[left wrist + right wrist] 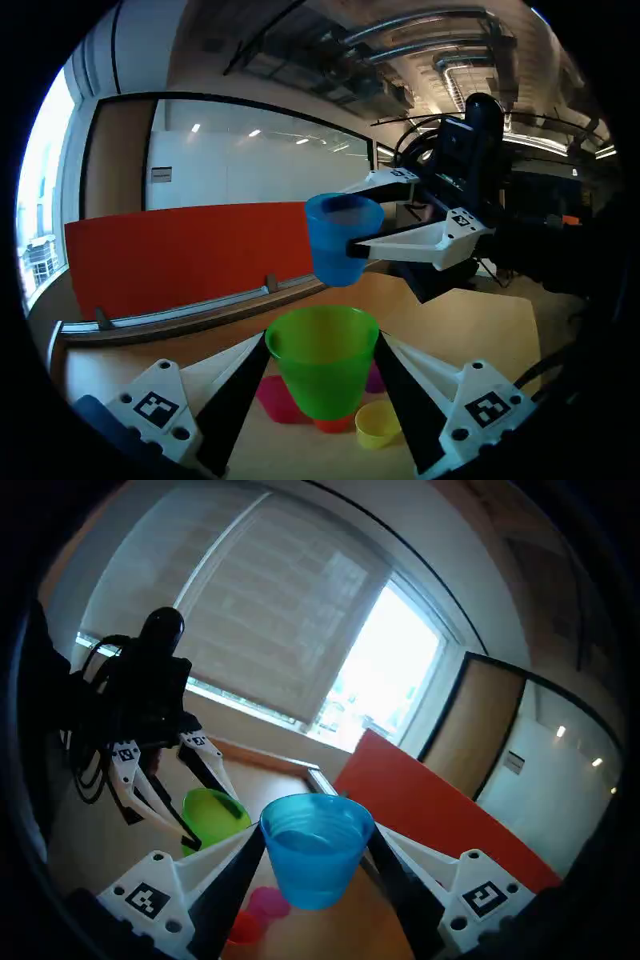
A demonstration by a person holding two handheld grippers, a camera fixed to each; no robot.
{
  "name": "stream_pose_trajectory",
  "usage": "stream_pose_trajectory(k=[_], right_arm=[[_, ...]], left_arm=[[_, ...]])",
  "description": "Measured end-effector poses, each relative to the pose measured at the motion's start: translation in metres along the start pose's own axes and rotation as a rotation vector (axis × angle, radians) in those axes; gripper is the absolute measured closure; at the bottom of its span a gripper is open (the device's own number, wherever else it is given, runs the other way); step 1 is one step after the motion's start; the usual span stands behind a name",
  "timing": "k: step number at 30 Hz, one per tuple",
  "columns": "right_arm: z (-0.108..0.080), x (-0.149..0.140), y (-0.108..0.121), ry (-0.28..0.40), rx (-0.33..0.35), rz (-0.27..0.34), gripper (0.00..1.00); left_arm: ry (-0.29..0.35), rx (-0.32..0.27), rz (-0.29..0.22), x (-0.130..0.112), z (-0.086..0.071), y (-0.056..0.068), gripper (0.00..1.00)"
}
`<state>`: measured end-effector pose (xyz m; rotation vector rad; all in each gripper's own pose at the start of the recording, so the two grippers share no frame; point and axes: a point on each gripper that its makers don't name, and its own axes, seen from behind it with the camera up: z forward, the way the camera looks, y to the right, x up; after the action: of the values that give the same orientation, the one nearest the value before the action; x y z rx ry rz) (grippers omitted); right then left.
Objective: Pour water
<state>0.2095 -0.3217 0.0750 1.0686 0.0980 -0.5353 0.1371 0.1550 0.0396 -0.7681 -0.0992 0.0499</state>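
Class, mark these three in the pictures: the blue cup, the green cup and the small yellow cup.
blue cup [316,868]: right gripper view, on its front wall.
green cup [324,372]: left gripper view, on its front wall.
yellow cup [378,422]: left gripper view, on its visible middle.

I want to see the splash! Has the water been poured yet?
Not yet. Done: the left gripper holds the green cup, and the right gripper holds the blue cup, water inside. In hand: the blue cup is upright, higher than the green one. Left: tip it so the water goes into the green cup.
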Motion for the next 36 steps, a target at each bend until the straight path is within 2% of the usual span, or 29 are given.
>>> stream_pose_trajectory(k=[21, 36], right_arm=[[0.015, 0.006, 0.001, -0.011, 0.011, -0.120, 0.09], [0.021, 0.012, 0.002, -0.023, 0.017, -0.200, 0.09]], left_arm=[[0.005, 0.007, 0.001, -0.003, -0.001, -0.002, 0.11], [0.009, 0.006, 0.021, -0.002, 0.000, 0.000, 0.11]])
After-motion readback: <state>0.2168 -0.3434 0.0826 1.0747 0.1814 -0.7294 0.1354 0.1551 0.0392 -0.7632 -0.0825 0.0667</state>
